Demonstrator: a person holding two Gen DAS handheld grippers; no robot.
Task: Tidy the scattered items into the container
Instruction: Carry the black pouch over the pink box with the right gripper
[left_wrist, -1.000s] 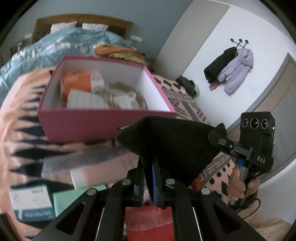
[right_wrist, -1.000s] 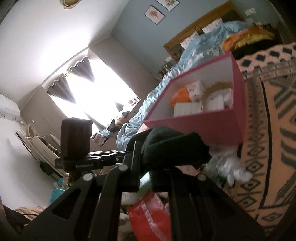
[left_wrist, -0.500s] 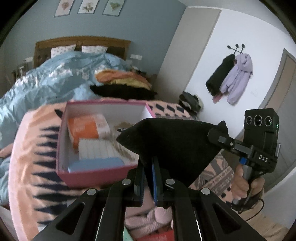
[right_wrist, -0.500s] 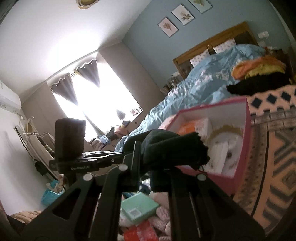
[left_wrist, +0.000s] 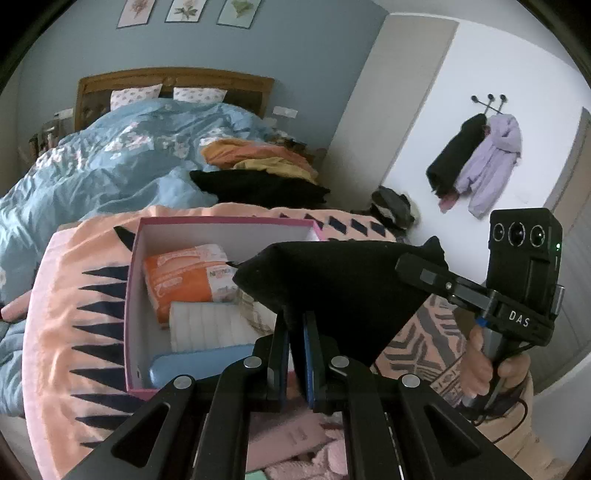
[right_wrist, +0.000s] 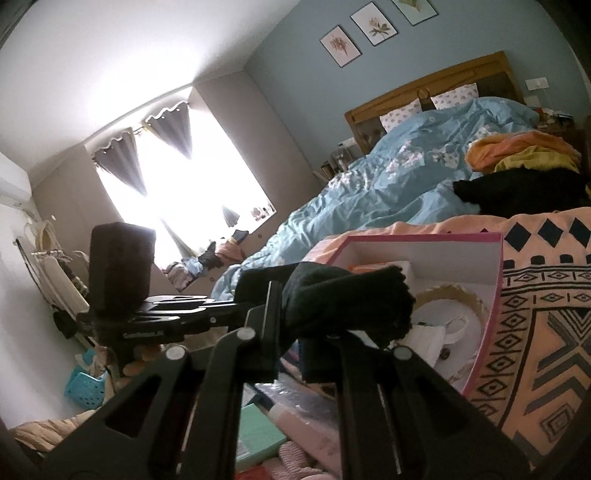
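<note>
Together, both tools hold one black cloth up in the air, above the pink box that sits on the bed. The left tool is closed tight on the cloth's bottom edge, and the right tool is closed on a bunched end of it. From the left view the cloth looks stretched flat like a dark triangle, and you can see far into the box: an orange pack, a white ribbed thing and a blue thing by the near wall. That view also shows the hand holding the right tool's handle. The right view shows other things: a white cup on a round mat inside the box, a bright window, and a green box and pink things lying low near the bed's edge. The box rests on a peach blanket with dark shapes.
</note>
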